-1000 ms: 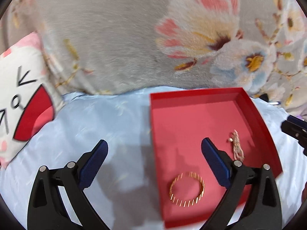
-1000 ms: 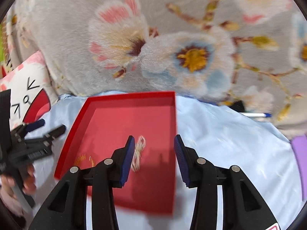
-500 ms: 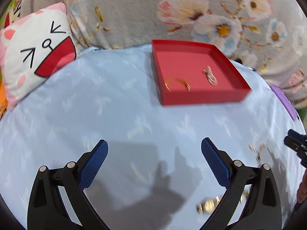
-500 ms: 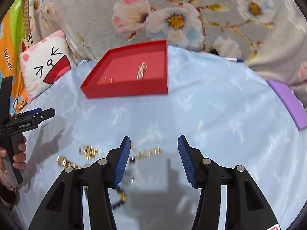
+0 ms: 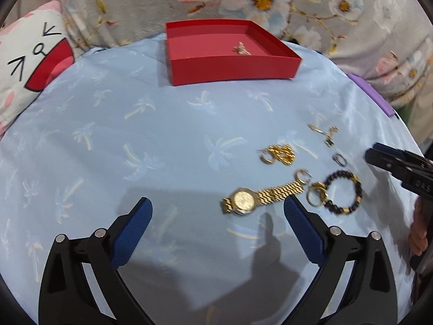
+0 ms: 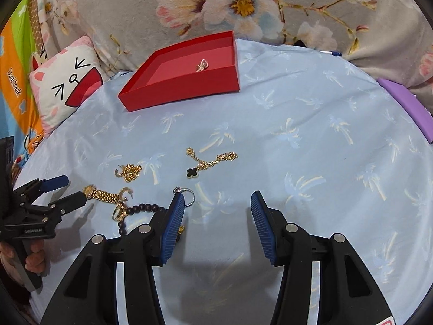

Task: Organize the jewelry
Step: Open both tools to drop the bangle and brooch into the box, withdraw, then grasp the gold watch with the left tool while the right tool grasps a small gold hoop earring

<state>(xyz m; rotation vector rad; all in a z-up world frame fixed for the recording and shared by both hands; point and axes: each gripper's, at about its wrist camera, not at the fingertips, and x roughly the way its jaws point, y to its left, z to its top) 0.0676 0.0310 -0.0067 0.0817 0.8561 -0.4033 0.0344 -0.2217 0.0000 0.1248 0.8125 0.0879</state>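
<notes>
A red tray [image 5: 232, 66] [image 6: 189, 86] stands at the far side of the blue cloth with a small pale chain piece [image 5: 241, 48] [image 6: 202, 65] in it. Loose jewelry lies on the cloth: a gold watch [image 5: 259, 196] [image 6: 104, 194], a black bead bracelet [image 5: 343, 195] [image 6: 140, 209], a gold chain clump [image 5: 280, 154] [image 6: 129, 172], a clover bracelet [image 6: 209, 162] and a silver ring [image 6: 188, 196]. My left gripper [image 5: 217, 228] is open and empty just before the watch. My right gripper [image 6: 217, 220] is open and empty beside the silver ring.
A cat-face pillow [image 5: 29, 62] [image 6: 65, 86] lies at the left. A floral blanket [image 5: 270, 0] runs along the back. A purple object [image 6: 408, 105] lies at the right edge of the cloth.
Both grippers have pulled back from over the red tray toward the near side. The loose jewelry on the cloth has come into view. Both stay open.
</notes>
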